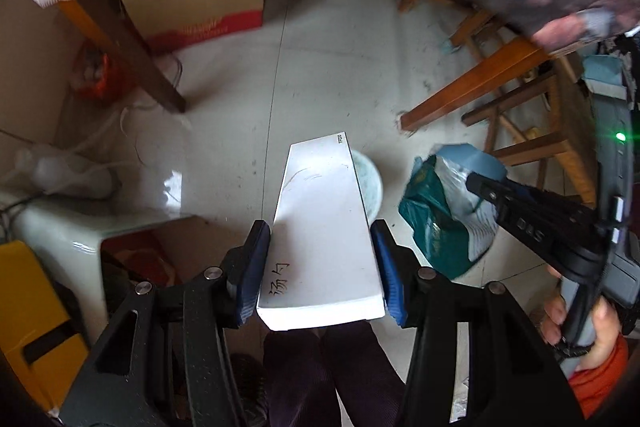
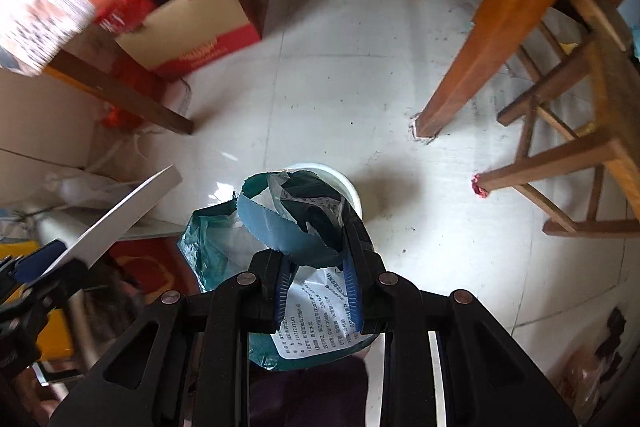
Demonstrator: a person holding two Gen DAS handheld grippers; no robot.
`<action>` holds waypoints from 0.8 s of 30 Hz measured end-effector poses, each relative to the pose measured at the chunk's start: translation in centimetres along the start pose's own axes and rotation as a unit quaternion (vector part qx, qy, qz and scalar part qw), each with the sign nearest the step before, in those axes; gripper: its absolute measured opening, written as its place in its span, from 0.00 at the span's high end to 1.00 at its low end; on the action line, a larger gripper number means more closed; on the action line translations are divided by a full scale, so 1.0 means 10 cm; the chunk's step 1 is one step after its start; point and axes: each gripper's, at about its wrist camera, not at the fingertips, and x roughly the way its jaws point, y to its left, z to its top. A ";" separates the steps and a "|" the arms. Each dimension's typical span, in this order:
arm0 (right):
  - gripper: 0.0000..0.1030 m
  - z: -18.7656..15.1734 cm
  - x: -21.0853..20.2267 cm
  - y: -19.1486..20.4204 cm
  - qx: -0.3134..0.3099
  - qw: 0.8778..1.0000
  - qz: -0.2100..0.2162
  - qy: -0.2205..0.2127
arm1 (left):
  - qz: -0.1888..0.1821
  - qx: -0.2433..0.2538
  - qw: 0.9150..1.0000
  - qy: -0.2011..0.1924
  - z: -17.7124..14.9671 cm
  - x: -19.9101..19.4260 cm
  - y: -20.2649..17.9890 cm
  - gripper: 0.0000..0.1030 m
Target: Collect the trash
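My left gripper (image 1: 322, 247) is shut on a long white box (image 1: 324, 223) with handwriting on it, its blue pads pressing both long sides. Below the box's far end shows the rim of a pale round bin (image 1: 370, 179) on the floor. My right gripper (image 2: 314, 259) is shut on a crumpled teal and white plastic bag (image 2: 280, 223) with a printed label, held over the white bin (image 2: 348, 187). In the left wrist view the right gripper (image 1: 480, 185) and its bag (image 1: 440, 211) hang to the right of the box. In the right wrist view the white box (image 2: 120, 215) is at the left.
Wooden table legs (image 2: 472, 59) and a wooden chair frame (image 2: 568, 155) stand right. A red and tan cardboard box (image 2: 188, 31) sits under the table at the back left. A pale stool (image 1: 60, 239) and a yellow case (image 1: 28, 327) are left. A hand (image 1: 592, 327) grips the right tool.
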 end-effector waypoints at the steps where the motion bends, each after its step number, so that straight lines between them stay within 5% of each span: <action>1: 0.79 0.02 0.16 0.00 -0.004 1.000 -0.002 0.003 | 0.000 -0.002 1.000 0.005 0.00 0.13 0.04 0.51; 8: 0.76 0.14 0.93 0.06 -0.008 1.000 0.003 0.029 | 0.004 -0.008 1.000 0.025 -0.03 0.86 0.19 0.51; 12: 0.57 0.17 1.24 0.01 0.018 0.997 0.005 0.071 | 0.009 -0.009 0.999 0.030 -0.02 1.08 0.26 0.51; 24: 0.56 0.10 0.95 -0.22 0.044 0.996 0.003 0.073 | -0.050 0.016 0.997 0.058 0.08 1.42 -0.05 0.51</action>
